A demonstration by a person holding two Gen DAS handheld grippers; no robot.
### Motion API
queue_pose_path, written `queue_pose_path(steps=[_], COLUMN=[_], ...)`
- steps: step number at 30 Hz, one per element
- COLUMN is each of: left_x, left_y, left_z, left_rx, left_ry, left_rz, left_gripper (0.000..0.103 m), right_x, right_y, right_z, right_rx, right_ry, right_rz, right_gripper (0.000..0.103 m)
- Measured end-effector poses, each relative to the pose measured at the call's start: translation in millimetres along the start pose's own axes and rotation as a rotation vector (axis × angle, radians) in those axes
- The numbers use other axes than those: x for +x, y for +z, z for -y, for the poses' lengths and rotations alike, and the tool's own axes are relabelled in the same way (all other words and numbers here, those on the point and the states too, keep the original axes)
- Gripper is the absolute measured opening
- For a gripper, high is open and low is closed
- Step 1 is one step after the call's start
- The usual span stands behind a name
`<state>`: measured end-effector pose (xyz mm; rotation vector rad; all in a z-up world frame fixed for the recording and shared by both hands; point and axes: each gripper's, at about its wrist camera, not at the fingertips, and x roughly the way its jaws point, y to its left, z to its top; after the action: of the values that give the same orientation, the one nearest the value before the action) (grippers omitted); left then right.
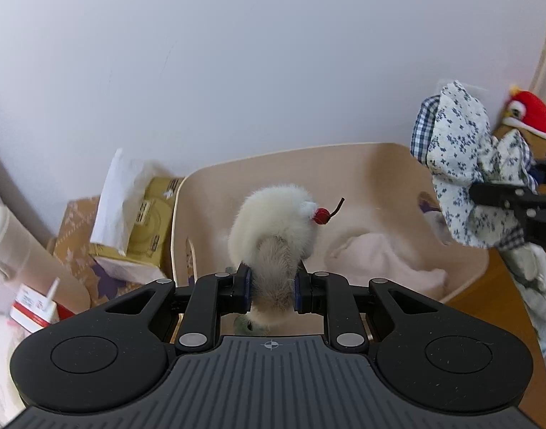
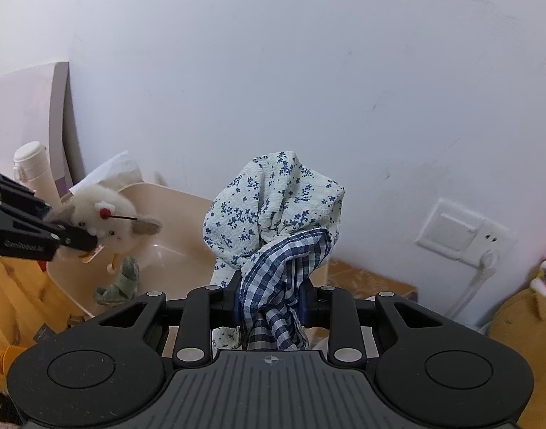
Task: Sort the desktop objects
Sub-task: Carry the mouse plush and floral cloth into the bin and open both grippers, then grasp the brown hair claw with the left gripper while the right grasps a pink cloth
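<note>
1. The left gripper (image 1: 272,287) is being shown clamped on a fluffy white plush toy (image 1: 273,228), its pads pinching the grey-brown furry part nearest the camera.
2. The plush toy is being held in the air over the open beige bin (image 1: 344,153), with a red cherry trim (image 1: 321,215) showing on its far side; in the right wrist view its green feet (image 2: 119,282) are seen dangling above the bin's floor.
3. The right gripper (image 2: 273,302) is being shown pinched on a bundle of cloth (image 2: 273,207), floral print on top and blue check gathered between the pads.
4. The bundle of cloth is being carried just beside the bin's right wall, above the wooden worktop (image 1: 487,293).
5. A pale pink cloth (image 1: 380,264) is already lying inside the bin.
6. The plush toy is being judged light, soft and squashy, unlikely to be harmed by a drop; a hold on its body is being thought safer than on the thin stem of the trim.
7. The cloth is being judged limp and light, apt to trail or slip, so a gathered fold is being favoured as the point of hold.
8. A tissue box (image 1: 144,228) is being seen to the bin's left.
</note>
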<state>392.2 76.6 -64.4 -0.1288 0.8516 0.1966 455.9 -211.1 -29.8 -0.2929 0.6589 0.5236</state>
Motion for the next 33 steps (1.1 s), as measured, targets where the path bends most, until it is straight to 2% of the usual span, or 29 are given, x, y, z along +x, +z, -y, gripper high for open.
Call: queue_pose_path(steps=[5,8,10,13,15,19,20,22,24,29,33], left_x=[19,27,31,34,34,29,28,25,21,6,-4], left_y=[0,0,-2,-5,-5,-4,-4,-4,-4,-12,-21], left_z=[-4,-3,-4,-4,-5,-6,-7,-8,-8,-8,-10], left_rx=[-0.055,-0.069,-0.087,-0.084,-0.075,-0.064,-0.063,-0.059,-0.049,0.002,0.015], left_ry=[0.017,0.015,0.001,0.002,0.008,0.024,0.024,0.024,0.022,-0.008,0.013], left_rz=[-0.040,-0.060,-0.081,-0.090,-0.086,-0.069,-0.069,-0.066,-0.062,-0.058,-0.064], left_gripper=[0.021,0.026,0.035,0.047,0.060,0.067,0.068,0.070,0.073,0.073,0.073], right_x=[25,39,44,47,47,44,43,40,35,18,2], right_y=[-2,-3,-3,-5,-8,-15,-16,-17,-17,-25,-32], right_z=[-11,-18,-22,-29,-28,-24,-23,-22,-21,-21,-26], right_rx=[0.013,0.036,0.030,-0.008,-0.006,0.024,0.023,0.018,0.014,0.027,0.014], right_ry=[0.035,0.073,0.090,0.072,0.071,0.087,0.084,0.061,0.045,0.058,0.061], right_rz=[-0.055,-0.091,-0.109,-0.112,-0.116,-0.095,-0.092,-0.086,-0.069,-0.034,-0.012], right_gripper=[0.029,0.032,0.045,0.055,0.061,0.083,0.085,0.097,0.103,0.103,0.103])
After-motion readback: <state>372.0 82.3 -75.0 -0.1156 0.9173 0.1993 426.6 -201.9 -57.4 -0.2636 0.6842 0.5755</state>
